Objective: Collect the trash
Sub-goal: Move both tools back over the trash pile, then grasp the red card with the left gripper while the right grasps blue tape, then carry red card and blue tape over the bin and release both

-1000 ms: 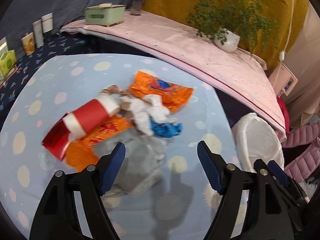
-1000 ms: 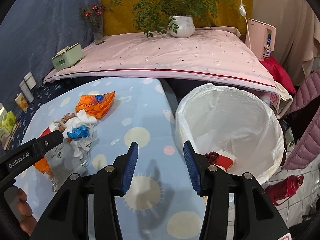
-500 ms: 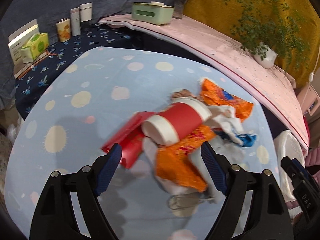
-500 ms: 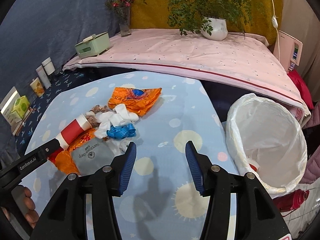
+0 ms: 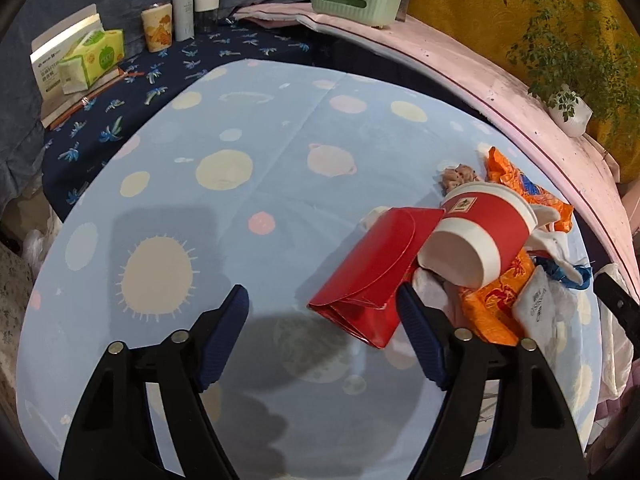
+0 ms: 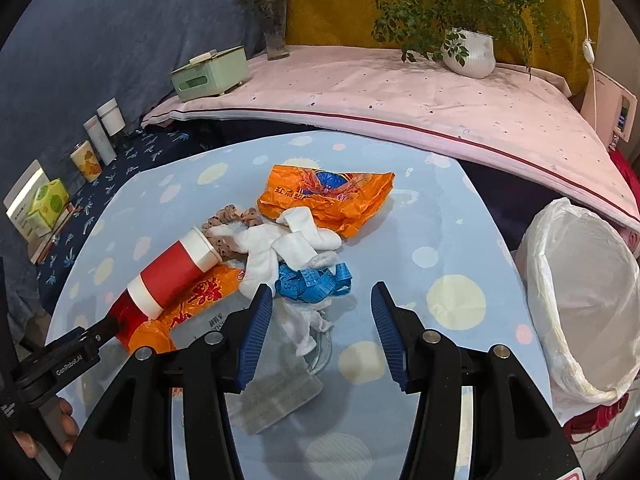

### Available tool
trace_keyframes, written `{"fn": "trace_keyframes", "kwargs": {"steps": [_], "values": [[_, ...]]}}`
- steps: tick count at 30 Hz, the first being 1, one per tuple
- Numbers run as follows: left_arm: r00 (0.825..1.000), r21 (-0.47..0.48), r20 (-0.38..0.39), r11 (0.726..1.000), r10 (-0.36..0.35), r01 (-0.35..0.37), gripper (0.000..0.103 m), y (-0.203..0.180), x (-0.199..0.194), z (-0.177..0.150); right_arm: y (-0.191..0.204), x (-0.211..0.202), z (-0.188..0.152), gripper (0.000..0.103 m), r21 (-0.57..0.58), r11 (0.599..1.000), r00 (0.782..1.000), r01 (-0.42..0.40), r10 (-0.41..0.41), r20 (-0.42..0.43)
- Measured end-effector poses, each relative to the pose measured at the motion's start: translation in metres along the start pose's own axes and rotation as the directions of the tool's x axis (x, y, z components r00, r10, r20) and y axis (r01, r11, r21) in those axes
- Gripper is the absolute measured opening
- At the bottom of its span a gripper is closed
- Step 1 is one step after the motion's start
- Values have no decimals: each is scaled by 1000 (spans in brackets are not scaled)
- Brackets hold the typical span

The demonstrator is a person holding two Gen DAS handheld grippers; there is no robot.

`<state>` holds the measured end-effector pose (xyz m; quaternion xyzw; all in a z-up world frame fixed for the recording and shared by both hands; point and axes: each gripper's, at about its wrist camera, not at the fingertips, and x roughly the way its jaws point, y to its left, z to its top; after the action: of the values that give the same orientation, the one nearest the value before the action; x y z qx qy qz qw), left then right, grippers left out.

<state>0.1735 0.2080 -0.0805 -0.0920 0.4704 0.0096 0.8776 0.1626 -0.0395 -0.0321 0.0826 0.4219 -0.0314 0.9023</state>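
A trash pile lies on the blue dotted tablecloth point(image 5: 224, 208). It holds a red paper cup point(image 5: 480, 236) point(image 6: 172, 276) on its side, a flat red carton point(image 5: 372, 280), orange bags point(image 6: 324, 196), white cloths point(image 6: 288, 244), a blue measuring tape point(image 6: 316, 280) and a grey pouch point(image 6: 272, 396). My left gripper point(image 5: 320, 296) hovers low at the carton's near corner. Its jaws are closing, and the corner lies between them untouched, close to the right finger. My right gripper point(image 6: 320, 292) is open and empty, just short of the blue tape. A white-lined bin point(image 6: 580, 300) stands at the right.
A pink-covered ledge point(image 6: 400, 92) behind the table carries a green tissue box point(image 6: 208, 74), a flower vase point(image 6: 276, 32) and a potted plant point(image 6: 468, 52). Cups, tubes and a tissue pack point(image 5: 92, 56) stand on the dark blue cloth to the left. A hand point(image 6: 44, 436) grips the left tool.
My left gripper swung left and dropped from over the grey pouch to the red carton's corner. The right gripper moved left from the bin to the near side of the pile.
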Motion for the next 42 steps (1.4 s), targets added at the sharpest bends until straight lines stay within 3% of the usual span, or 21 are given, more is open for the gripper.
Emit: {"fn": "trace_keyframes", "kwargs": {"steps": [3, 5, 7, 9, 13, 20, 27, 42], "values": [[1000, 10, -14, 1000, -15, 15, 62, 0, 7, 1, 2, 11, 0, 50, 3, 1000, 1000, 7, -7, -20], [999, 15, -25, 999, -32, 33, 51, 0, 12, 2, 3, 18, -1, 50, 8, 1000, 999, 11, -10, -30], [998, 19, -38, 998, -53, 54, 29, -1, 15, 3, 2, 23, -2, 49, 10, 1000, 999, 11, -11, -36], [997, 23, -42, 997, -69, 70, 17, -2, 15, 4, 1, 27, -3, 47, 14, 1000, 999, 9, -9, -43], [997, 25, -30, 997, -75, 76, 8, -2, 10, 7, 1, 32, -3, 30, 19, 1000, 998, -6, 7, -57], [995, 10, 42, 996, -86, 86, 1, -4, -18, 20, 0, 19, 1, 19, 21, 999, 999, -27, 28, -24], [985, 42, 107, 991, -135, 131, 1, -28, -52, 31, -8, -10, 11, 17, 35, 998, 998, -51, 50, 33], [948, 209, 134, 943, -289, 258, 1, -137, -100, 23, -64, -83, 23, 17, 112, 992, 984, -62, 42, 175]]}}
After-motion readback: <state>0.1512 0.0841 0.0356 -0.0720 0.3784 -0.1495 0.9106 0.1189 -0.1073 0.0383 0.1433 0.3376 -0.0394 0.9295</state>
